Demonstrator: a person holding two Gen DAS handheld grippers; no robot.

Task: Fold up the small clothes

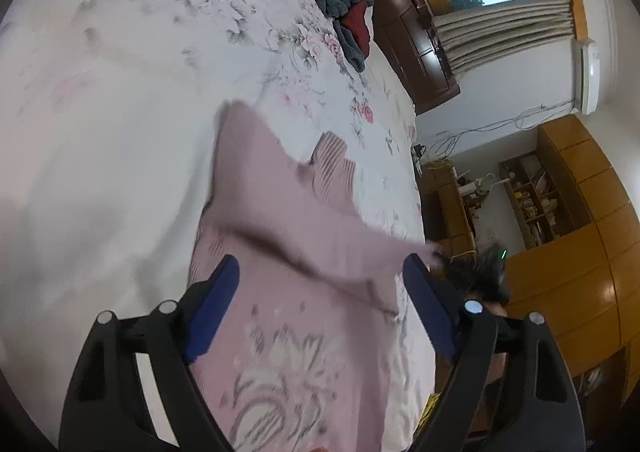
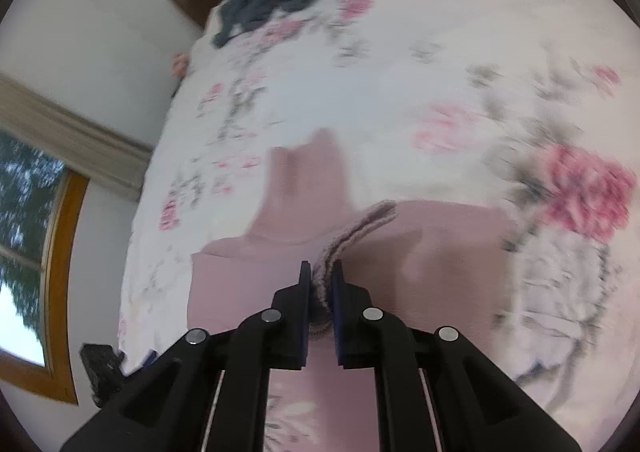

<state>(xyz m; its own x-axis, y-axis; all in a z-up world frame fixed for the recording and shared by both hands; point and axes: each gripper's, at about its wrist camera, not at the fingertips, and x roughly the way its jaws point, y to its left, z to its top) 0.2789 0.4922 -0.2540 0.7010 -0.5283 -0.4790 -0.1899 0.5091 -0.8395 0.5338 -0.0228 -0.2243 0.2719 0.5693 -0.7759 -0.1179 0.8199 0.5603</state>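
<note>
A small pink knitted sweater (image 1: 280,212) with a pale floral print lies on the bed. In the left wrist view my left gripper (image 1: 320,272) hovers open over its body, blue pads wide apart. One sleeve stretches blurred to the right between the fingers toward the other gripper. In the right wrist view my right gripper (image 2: 321,272) is shut on the ribbed cuff of the sweater (image 2: 352,236), lifted over the garment's body (image 2: 420,252). Its turtleneck collar (image 2: 308,172) points away from me.
A white bedspread (image 1: 140,92) with pink roses covers the bed. A heap of grey and red clothes (image 1: 340,4) lies near the dark headboard (image 1: 408,24). Beyond the bed edge stand wooden shelves (image 1: 532,196), a curtain and a window.
</note>
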